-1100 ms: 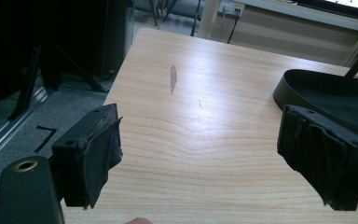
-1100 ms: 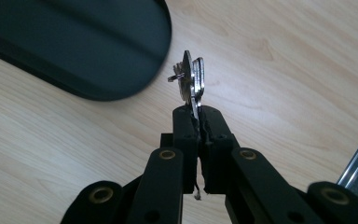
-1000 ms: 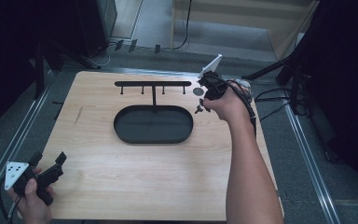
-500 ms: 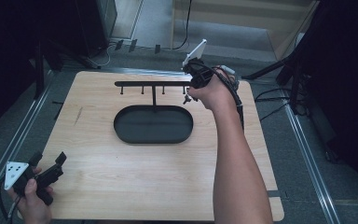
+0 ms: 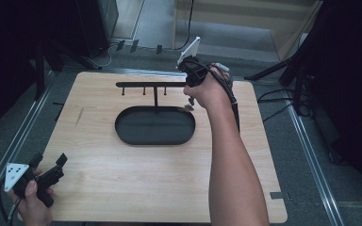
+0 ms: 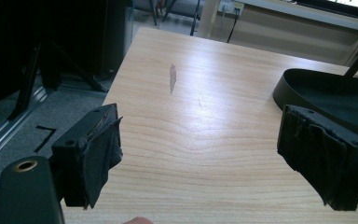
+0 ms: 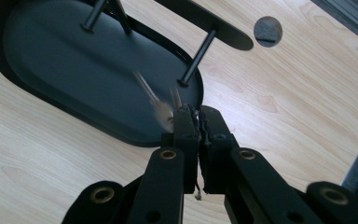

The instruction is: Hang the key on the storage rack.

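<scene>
Reaching far across the counter [image 5: 122, 188], the person's right arm is stretched out long, and the right hand [image 5: 207, 92] holds the right claw [image 5: 188, 104] low beside the far right end of the black stand. That claw is pinched tight on a small light thing [image 7: 164, 114]. It looks thin and wispy, with pale strands sticking up, but it is blurry and I cannot tell what it is. It hangs just over the right end of the tray [image 7: 74, 70].

The left hand [image 5: 33, 200] rests at the near left corner of the counter, well apart from the other one. The left claw [image 6: 200, 154] is wide open with nothing in it, its two padded jaws far apart above bare wood.

The tray [image 5: 154, 127] is a black oval dish lying flat in the middle of the counter. A thin post rises from it and carries a long black bar [image 5: 151, 84] with short pegs hanging down. One peg [image 7: 196, 58] stands right behind the pinched thing. A round hole [image 7: 267, 31] shows in the wood near the end of the bar. A small grey mark [image 6: 172, 77] sits on the wood near the left side. Cables [image 5: 273, 101] lie on the floor to the right.
</scene>
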A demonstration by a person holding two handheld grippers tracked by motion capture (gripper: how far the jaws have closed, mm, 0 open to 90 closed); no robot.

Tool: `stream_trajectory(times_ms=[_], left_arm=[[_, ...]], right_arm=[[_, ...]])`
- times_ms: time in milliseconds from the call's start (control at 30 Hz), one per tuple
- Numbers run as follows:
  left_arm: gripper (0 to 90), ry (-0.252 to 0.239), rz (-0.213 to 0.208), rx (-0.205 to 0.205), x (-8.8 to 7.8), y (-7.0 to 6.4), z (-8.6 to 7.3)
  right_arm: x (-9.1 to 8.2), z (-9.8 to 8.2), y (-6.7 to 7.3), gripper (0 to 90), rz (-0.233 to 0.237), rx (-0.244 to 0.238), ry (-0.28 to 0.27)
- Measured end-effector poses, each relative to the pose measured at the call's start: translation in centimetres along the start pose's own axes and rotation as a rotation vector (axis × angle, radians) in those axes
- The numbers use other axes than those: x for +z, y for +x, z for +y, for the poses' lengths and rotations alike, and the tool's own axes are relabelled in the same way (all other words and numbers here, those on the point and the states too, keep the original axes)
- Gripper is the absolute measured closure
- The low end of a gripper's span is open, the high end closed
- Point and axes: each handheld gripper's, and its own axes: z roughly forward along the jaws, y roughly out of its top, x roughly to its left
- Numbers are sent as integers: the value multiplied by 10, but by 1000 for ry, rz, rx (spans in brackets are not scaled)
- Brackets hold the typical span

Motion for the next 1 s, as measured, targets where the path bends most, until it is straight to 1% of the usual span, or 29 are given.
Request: stream_trajectory(times_ms=[100, 133, 233, 300, 367, 500, 633, 867, 933, 1000], left_arm=[[138, 0, -1, 0, 0, 0, 0], [138, 0, -1, -1, 0, 0, 0], [138, 1, -1, -1, 0, 0, 0], [138, 4, -1, 1, 0, 0, 0], [138, 3, 0, 0, 0, 0, 0], [138, 3, -2, -1, 0, 0, 0], [138, 3, -2, -3, 0, 0, 0], [138, 1, -3, -4, 0, 1, 0], [138, 0, -3, -3, 0, 1, 0], [138, -1, -4, -2, -1, 1, 0]], right_arm=[[3, 0, 2, 872, -43, -22, 9], [3, 0, 2, 872, -46, -26, 9], [2, 1, 1, 872, -34, -28, 2], [-1, 2, 1, 872, -21, -17, -7], [-5, 5, 2, 872, -24, -23, -18], [-8, 9, 5, 872, -29, -34, -14], [-11, 12, 7, 873, -23, -48, -11], [-17, 18, 11, 873, -33, -44, -23], [-18, 19, 11, 873, -38, -50, -26], [-19, 21, 11, 873, -33, -43, -29]])
